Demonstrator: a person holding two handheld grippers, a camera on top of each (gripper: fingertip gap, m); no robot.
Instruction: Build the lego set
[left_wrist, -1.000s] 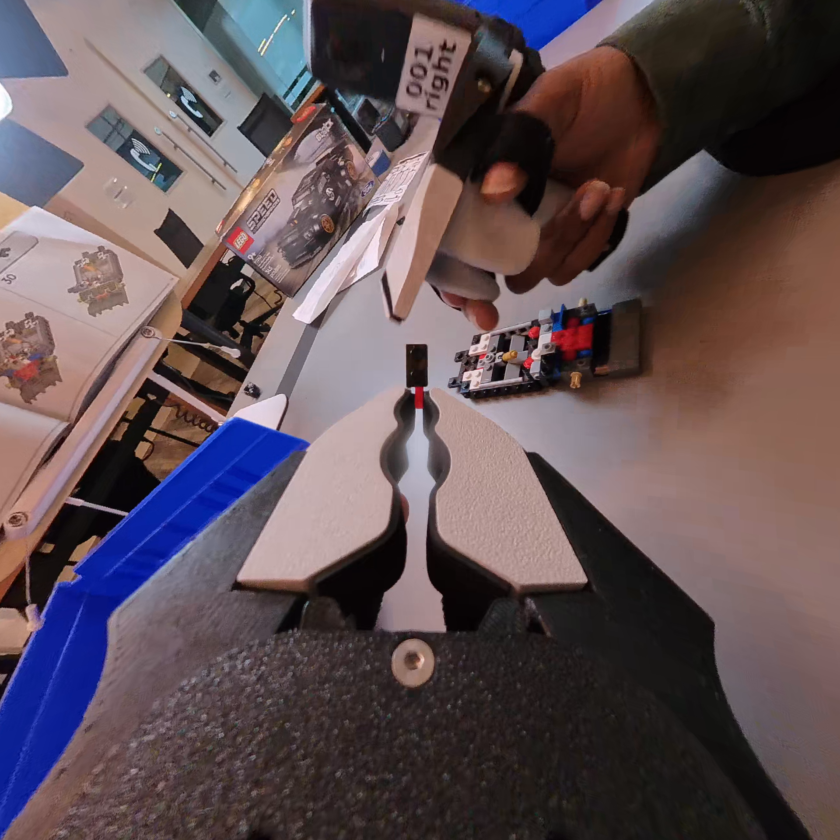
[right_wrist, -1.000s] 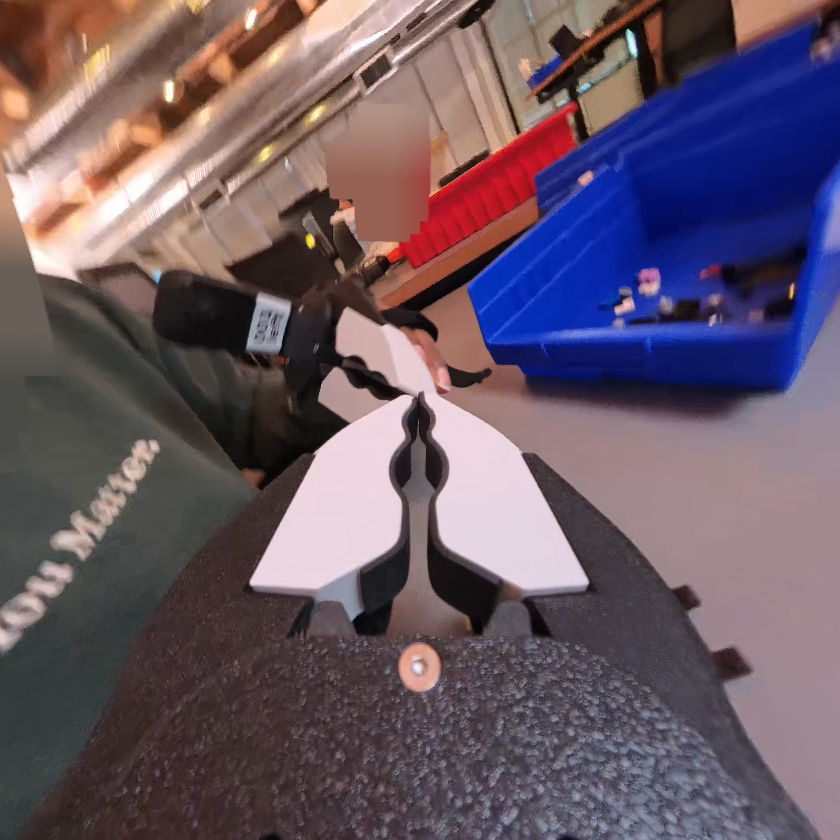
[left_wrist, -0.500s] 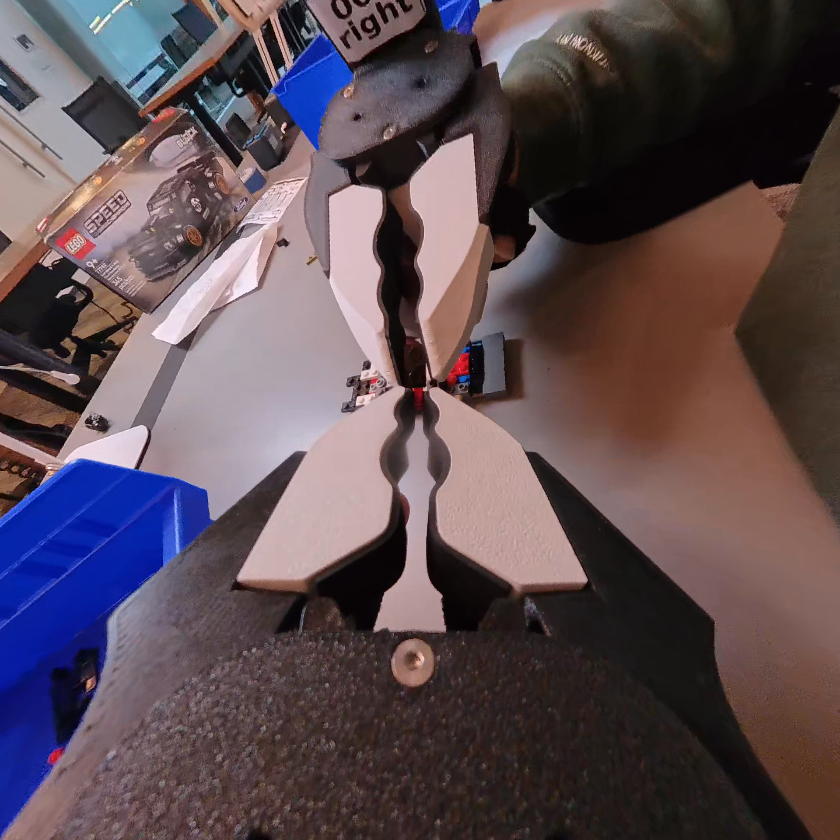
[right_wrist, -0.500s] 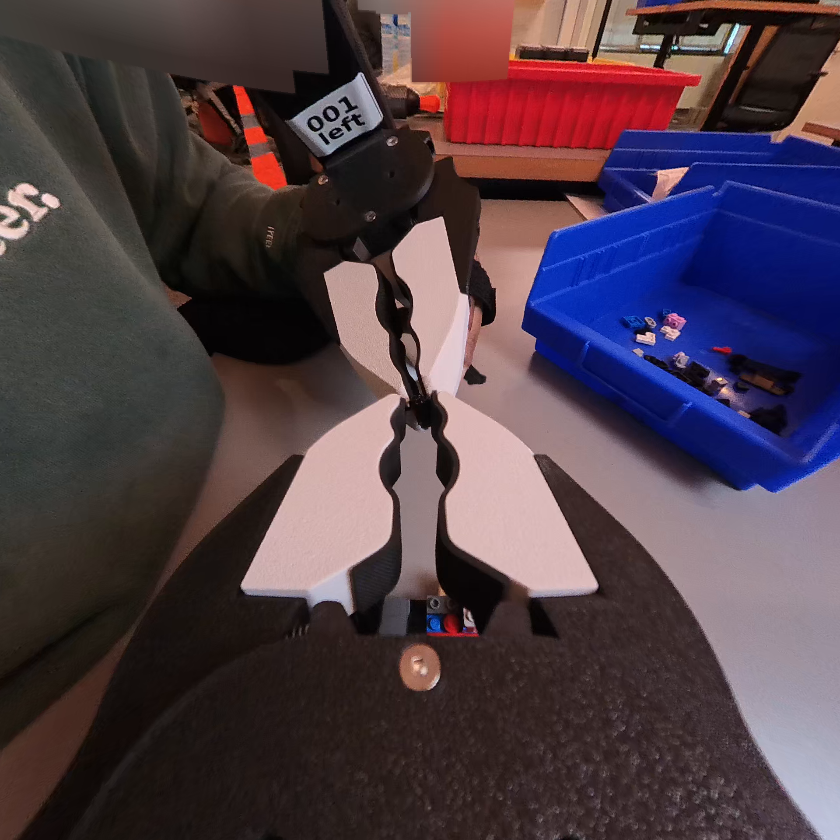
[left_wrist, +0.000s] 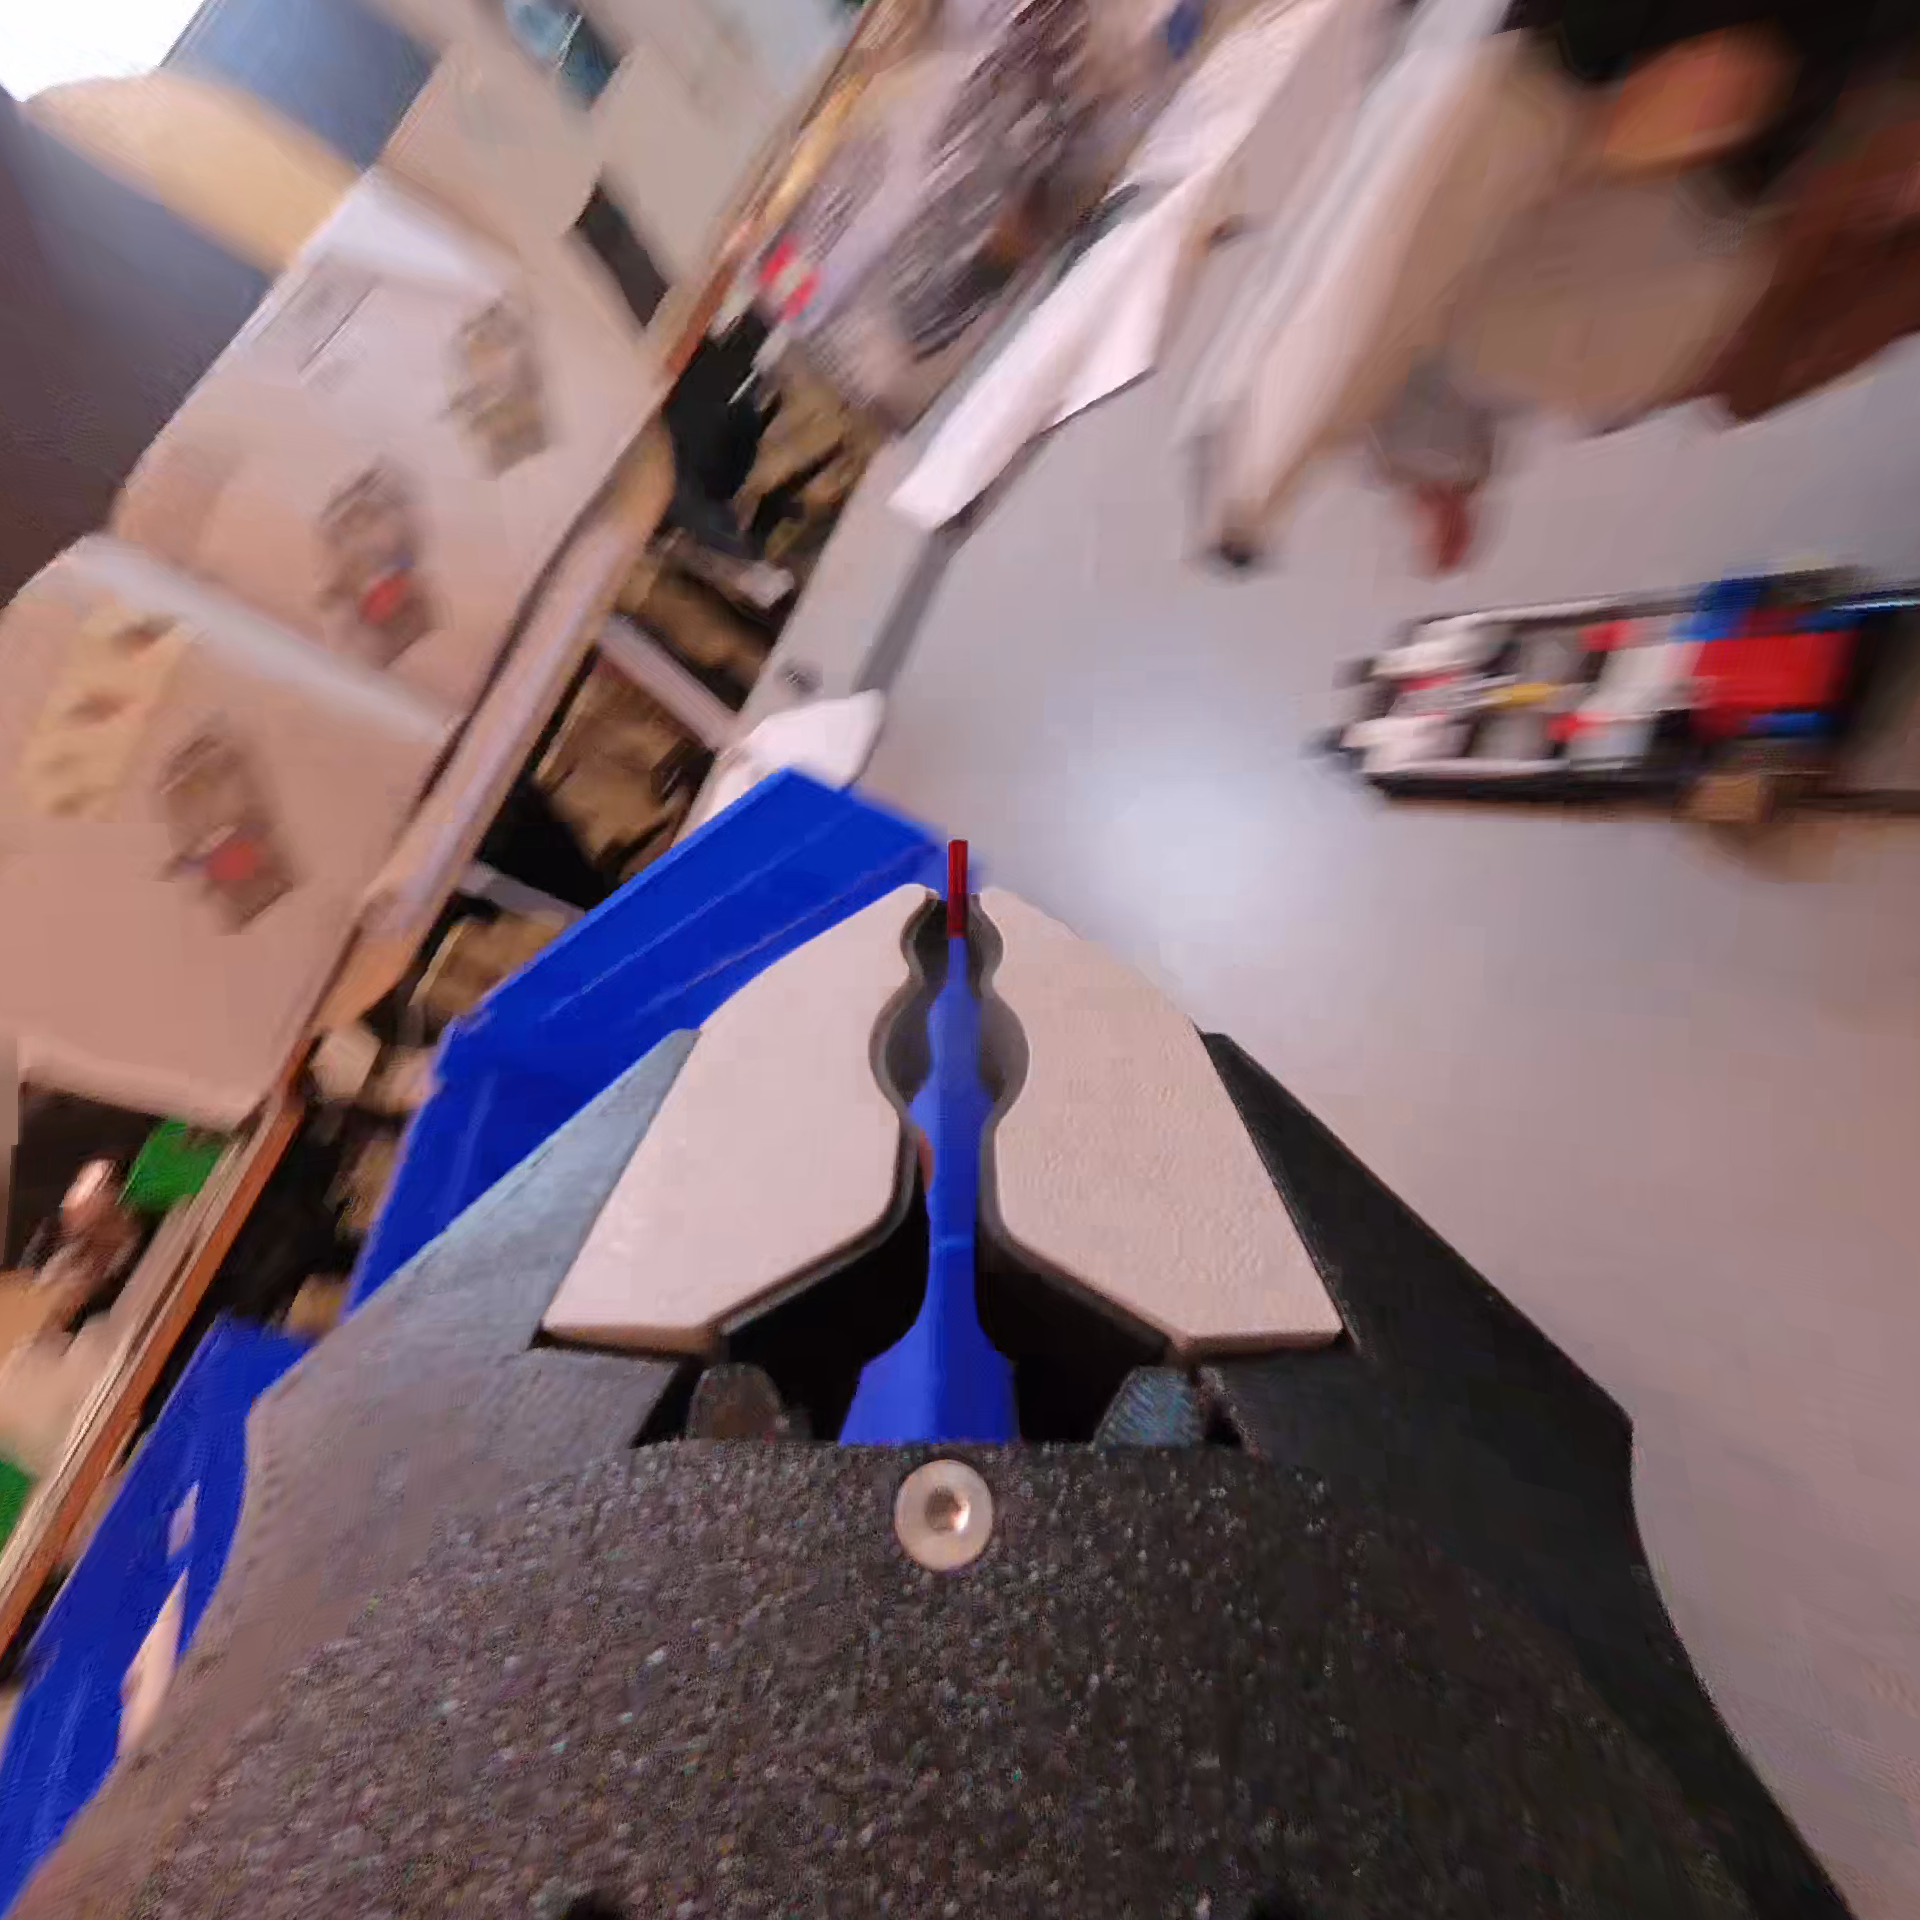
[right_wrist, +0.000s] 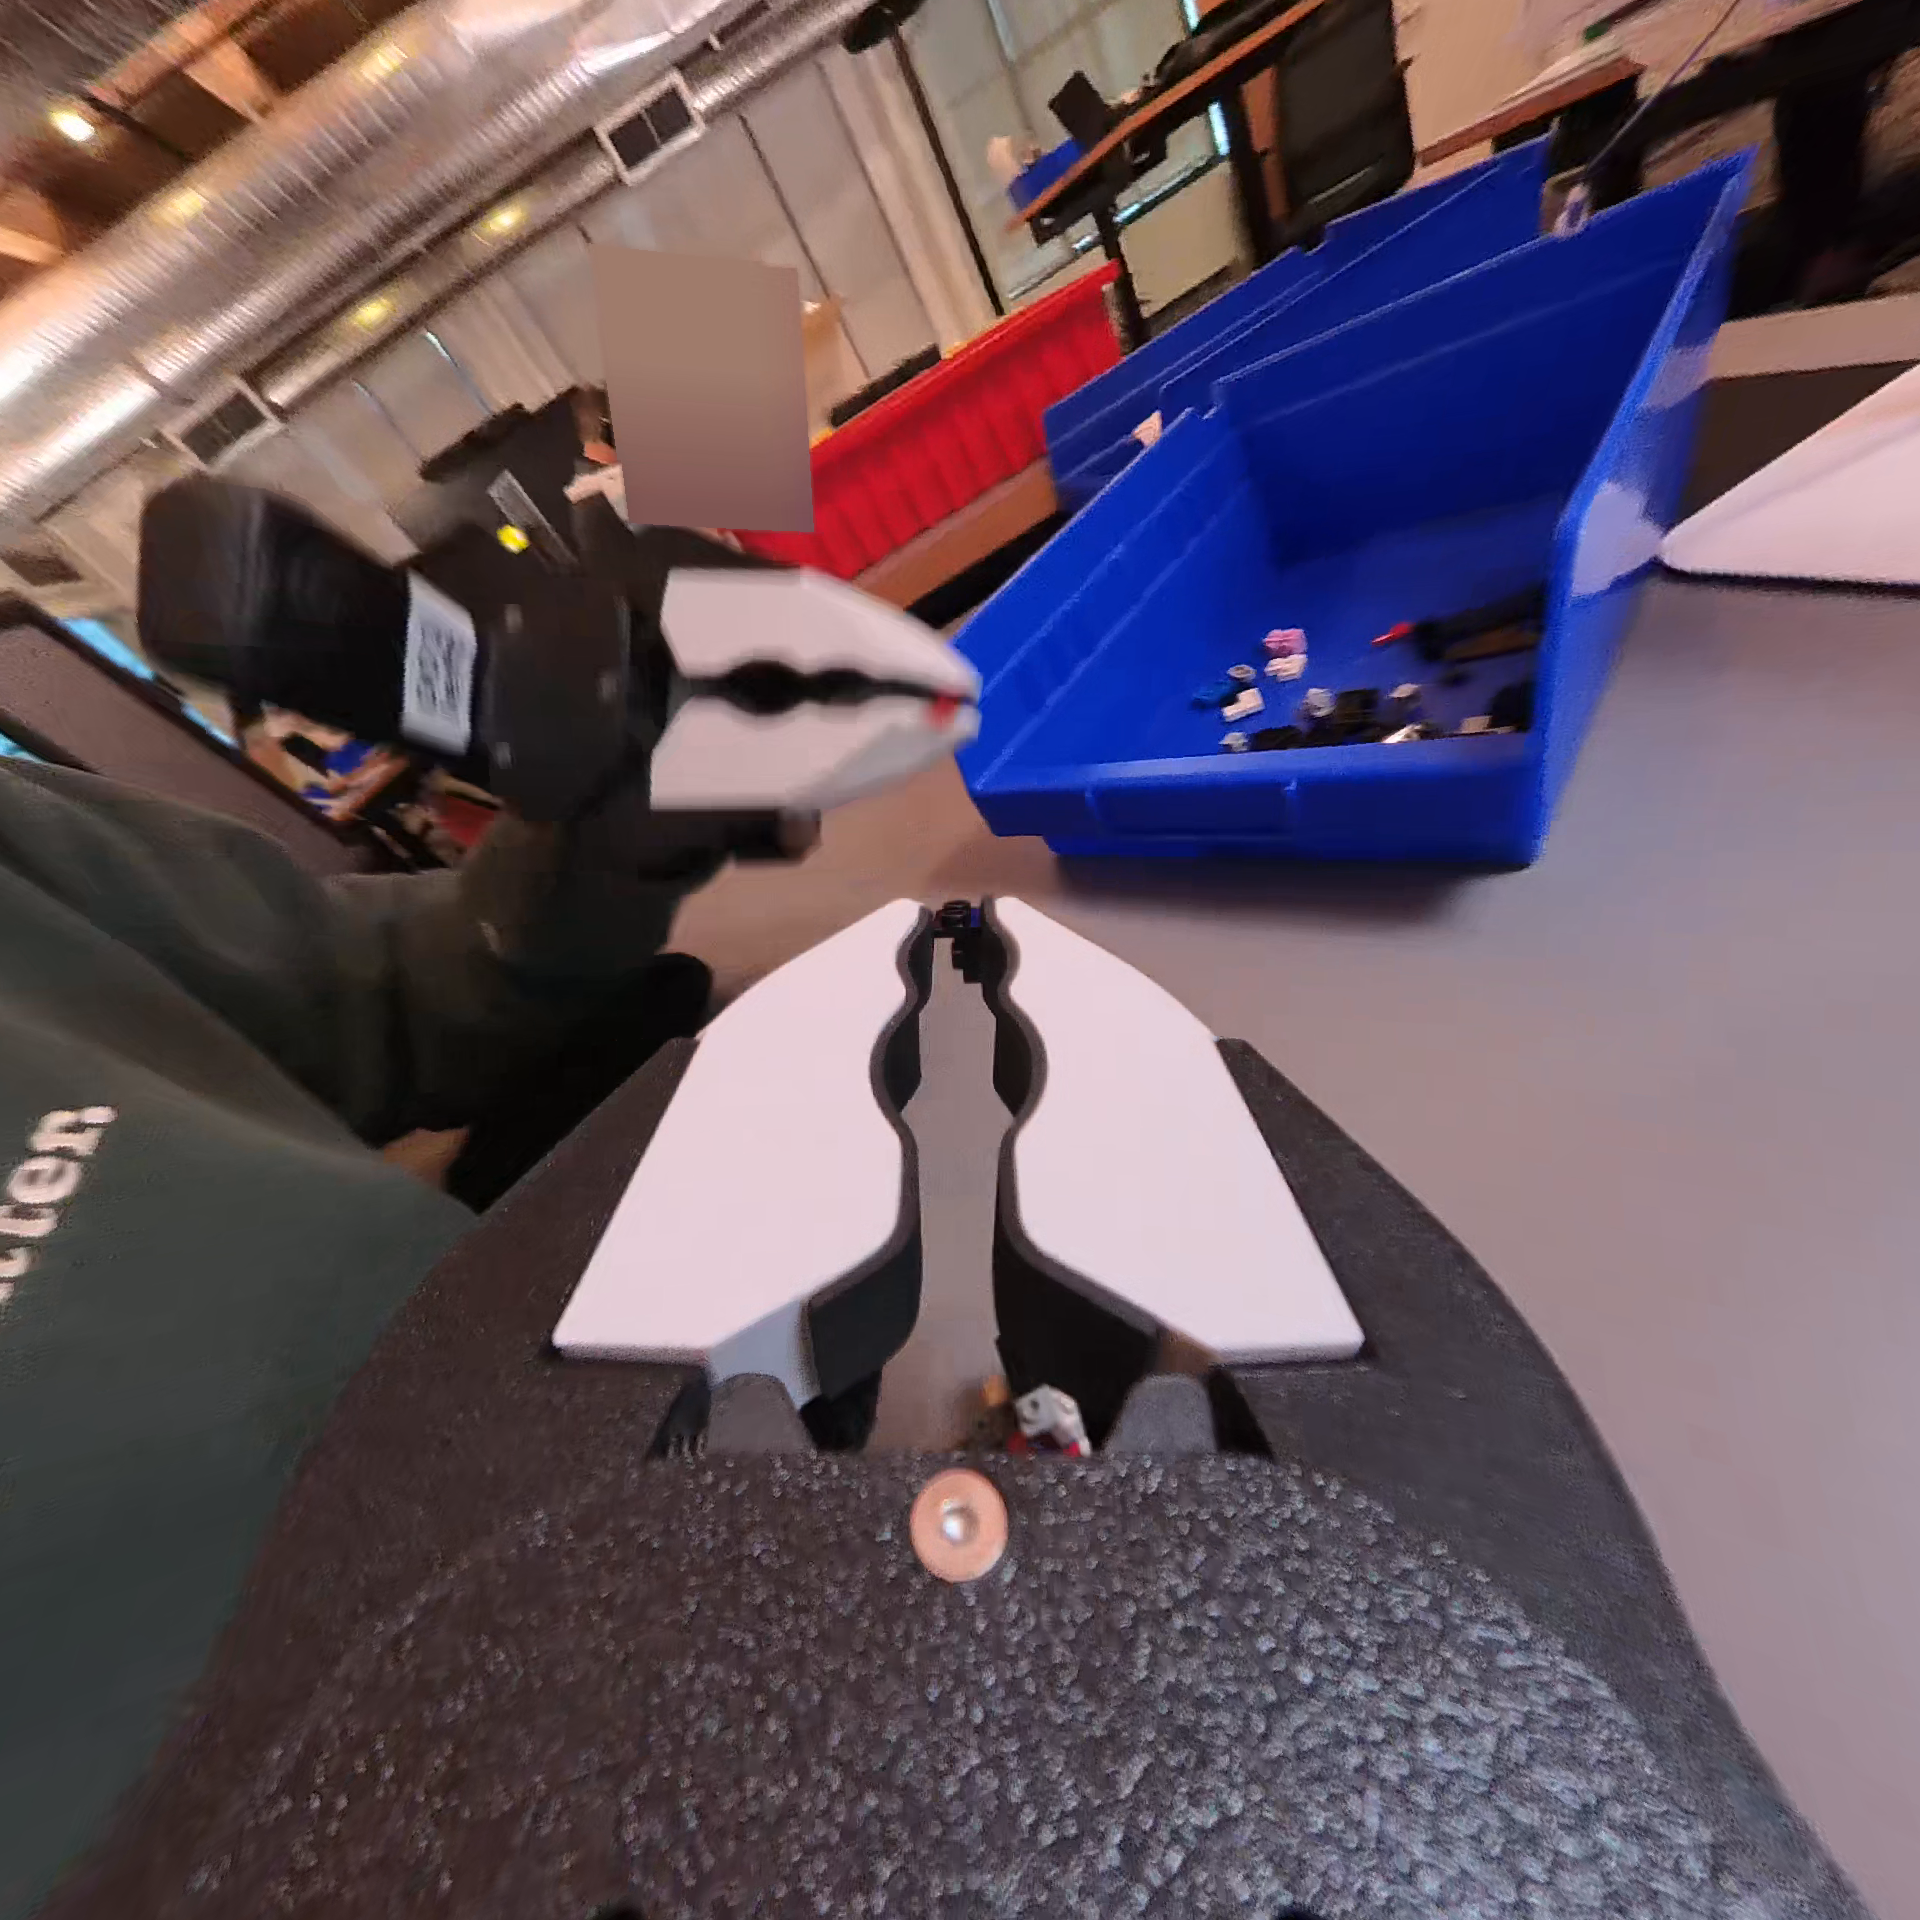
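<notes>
Red sliver pinched in left gripper jaws — tiny black studded piece clamped in right gripper jaws.

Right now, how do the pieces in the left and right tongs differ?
The small red plastic piece in the left tongs is slim and pokes past the tips; the small black plastic piece in the right tongs is wider and sits between them. Left tongs are almost closed; right tongs stand slightly apart. Both pieces are tiny, pinched at the tips.
</notes>
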